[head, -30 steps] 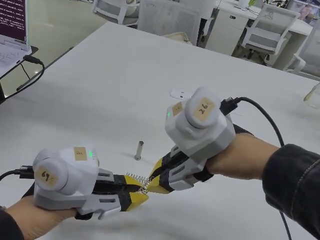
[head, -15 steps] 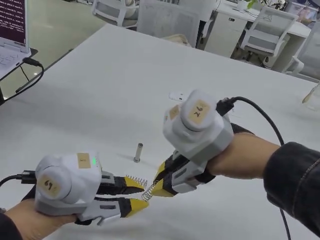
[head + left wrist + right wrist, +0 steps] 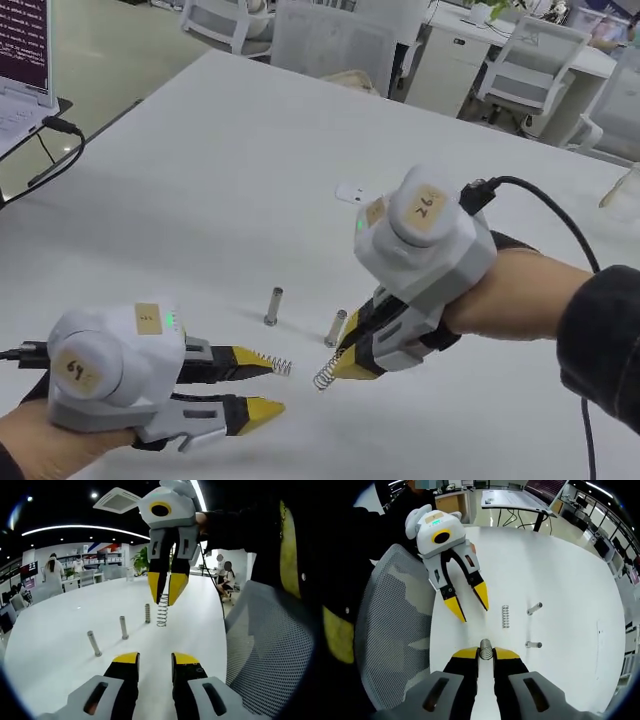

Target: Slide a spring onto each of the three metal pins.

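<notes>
The top of the held spring [image 3: 325,372] is buried between the closed yellow jaws of the right gripper [image 3: 347,367], so only its lower coils show. They hang free above the white table [image 3: 200,180], just beside the second pin [image 3: 336,328]. In the right gripper view the same spring shows end-on as a small ring pinched between the jaw tips. The other spring [image 3: 282,367] is hard to read. In the head view it sits close against the upper jaw tip of the left gripper [image 3: 262,385] and is partly covered by it. In the left gripper view it stands upright in line with the two bare pins, and whether a pin runs inside it cannot be told. The first pin [image 3: 272,306] stands upright and bare on the table, a little apart from the second. The left gripper's jaws are spread wide with nothing between them. The right gripper's black cable [image 3: 560,215] runs off the right edge of the head view. Half a second ago the two grippers' tips were nearly touching, with the held spring close to the left gripper's upper jaw. Now the right gripper is clearly apart from the left. The second pin, then hidden behind the right gripper, is in plain sight.
</notes>
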`<move>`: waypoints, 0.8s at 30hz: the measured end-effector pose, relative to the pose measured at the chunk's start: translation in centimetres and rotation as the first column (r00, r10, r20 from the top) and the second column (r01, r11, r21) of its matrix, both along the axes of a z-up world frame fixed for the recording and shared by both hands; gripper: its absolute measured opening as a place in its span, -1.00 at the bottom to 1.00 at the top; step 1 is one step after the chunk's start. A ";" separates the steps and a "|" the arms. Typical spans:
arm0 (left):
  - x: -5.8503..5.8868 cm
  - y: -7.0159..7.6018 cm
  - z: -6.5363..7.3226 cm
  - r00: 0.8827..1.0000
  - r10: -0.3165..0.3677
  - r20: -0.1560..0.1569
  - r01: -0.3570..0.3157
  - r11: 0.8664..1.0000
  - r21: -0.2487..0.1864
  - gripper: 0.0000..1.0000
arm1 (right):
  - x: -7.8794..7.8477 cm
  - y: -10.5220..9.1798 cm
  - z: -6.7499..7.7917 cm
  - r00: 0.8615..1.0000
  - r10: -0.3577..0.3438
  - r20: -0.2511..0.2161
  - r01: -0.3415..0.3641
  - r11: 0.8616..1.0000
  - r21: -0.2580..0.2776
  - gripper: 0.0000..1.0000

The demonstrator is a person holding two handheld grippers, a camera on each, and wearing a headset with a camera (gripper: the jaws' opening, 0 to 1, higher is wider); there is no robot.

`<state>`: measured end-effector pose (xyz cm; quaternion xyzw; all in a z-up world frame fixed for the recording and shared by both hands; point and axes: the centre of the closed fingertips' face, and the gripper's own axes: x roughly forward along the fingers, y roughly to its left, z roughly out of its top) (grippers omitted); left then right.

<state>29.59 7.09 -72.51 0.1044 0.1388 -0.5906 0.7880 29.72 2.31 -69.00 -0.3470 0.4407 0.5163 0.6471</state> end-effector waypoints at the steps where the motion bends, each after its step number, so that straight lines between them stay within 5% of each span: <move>1: 0.0 0.2 0.0 1.000 0.005 -0.005 -0.005 1.000 0.001 -0.56 | 0.2 -0.4 0.3 1.000 -0.005 0.004 0.005 1.000 -0.004 -0.85; 10: 0.7 1.2 0.2 0.998 0.058 -0.017 -0.058 0.998 -0.016 -0.28 | 1.9 -2.3 1.9 0.999 -0.041 0.035 0.042 0.999 -0.026 -0.85; 24: 1.4 2.8 0.1 0.991 0.134 -0.020 -0.134 0.991 -0.028 0.11 | 3.3 -2.8 3.2 0.999 -0.024 0.048 0.028 0.997 -0.073 -0.85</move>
